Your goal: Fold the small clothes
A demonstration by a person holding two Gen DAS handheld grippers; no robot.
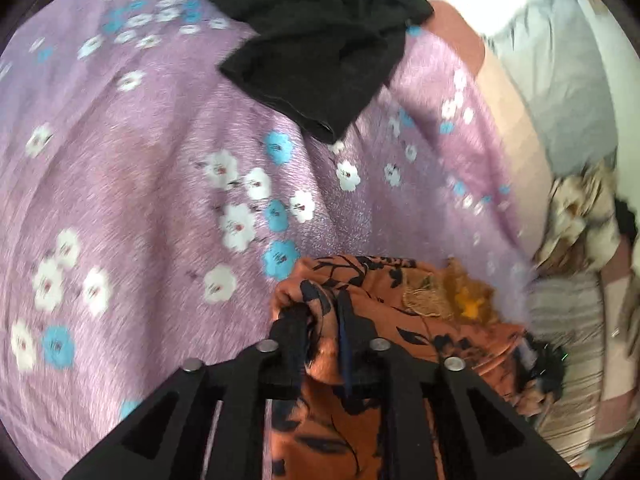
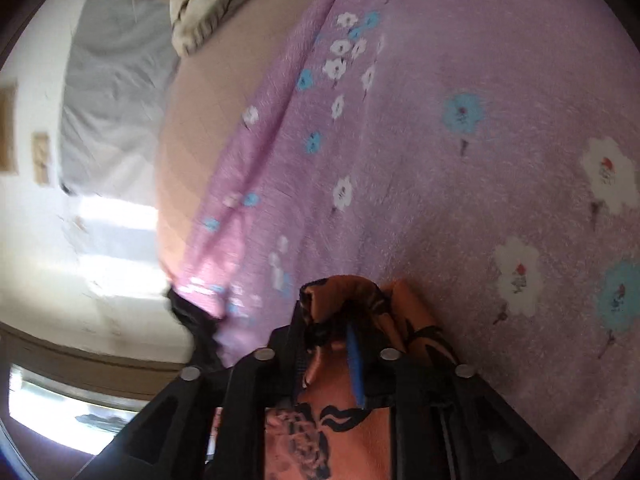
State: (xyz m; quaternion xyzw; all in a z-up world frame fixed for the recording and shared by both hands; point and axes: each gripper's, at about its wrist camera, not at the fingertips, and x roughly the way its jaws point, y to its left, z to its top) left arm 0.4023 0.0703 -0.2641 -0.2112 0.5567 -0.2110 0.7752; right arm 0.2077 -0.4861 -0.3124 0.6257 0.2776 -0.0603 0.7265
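garment (image 1: 360,300) lay on the sheet (image 1: 140,200), bunched between the left gripper's (image 1: 320,320) fingers | dark cloth (image 1: 320,40) lay on the sheet beyond it, well apart | blanket (image 1: 580,208) lay off the sheet's right edge | right view: garment between the right gripper's (image 2: 340,320) fingers, over the sheet

The matte black, angular two-finger left gripper (image 1: 320,320) is showing four round silver pin heads across its linkage arms and triangular cut-outs in its frame. The matching black right gripper (image 2: 332,320) is showing the same pins, with what may be a blue pad, blurred.
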